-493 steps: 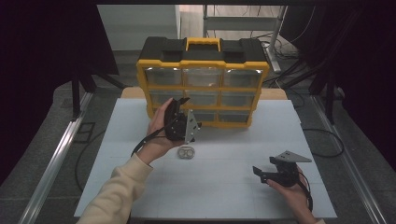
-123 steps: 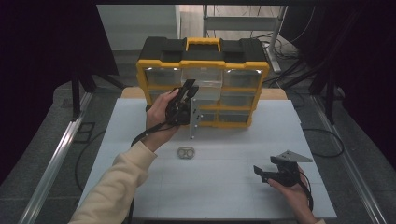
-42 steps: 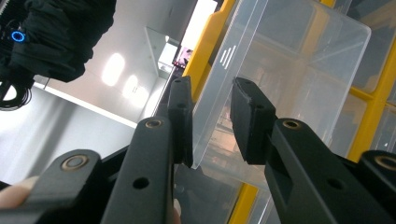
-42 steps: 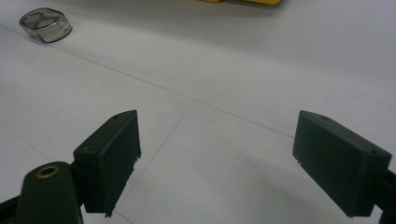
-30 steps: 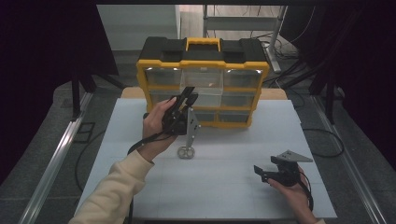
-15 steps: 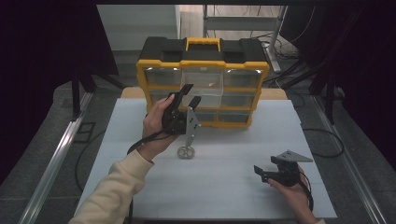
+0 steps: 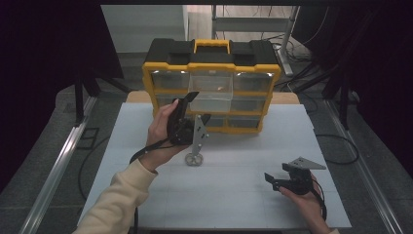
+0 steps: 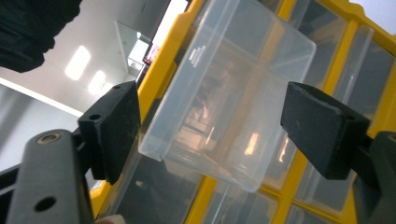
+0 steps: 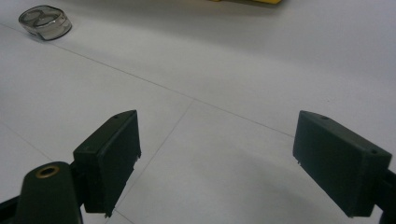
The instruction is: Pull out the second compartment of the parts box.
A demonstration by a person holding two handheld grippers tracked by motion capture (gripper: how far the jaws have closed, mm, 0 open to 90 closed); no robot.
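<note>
The left gripper (image 7: 194, 106) has just let its jaws spread off the pulled-out clear drawer (image 7: 211, 90) in the far yellow organizer (image 7: 212, 68), so next it probably fetches the small round tin (image 7: 194, 158); right gripper (image 7: 277, 179) idles with jaws apart.

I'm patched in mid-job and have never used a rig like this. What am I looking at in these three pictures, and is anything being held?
No robot arm here: a person holds a two-jaw tool in each hand. The high view looks down on the white table. The other two pictures come from cameras riding on each tool, looking along its black jaws.

At the back stands a yellow organizer with one clear drawer pulled out. The left gripper is raised at that drawer; its jaws have just been opening and now stand either side of the drawer without pressing it. The right gripper rests low over the table, open, holding nothing. A small round clear case lies on the table.
</note>
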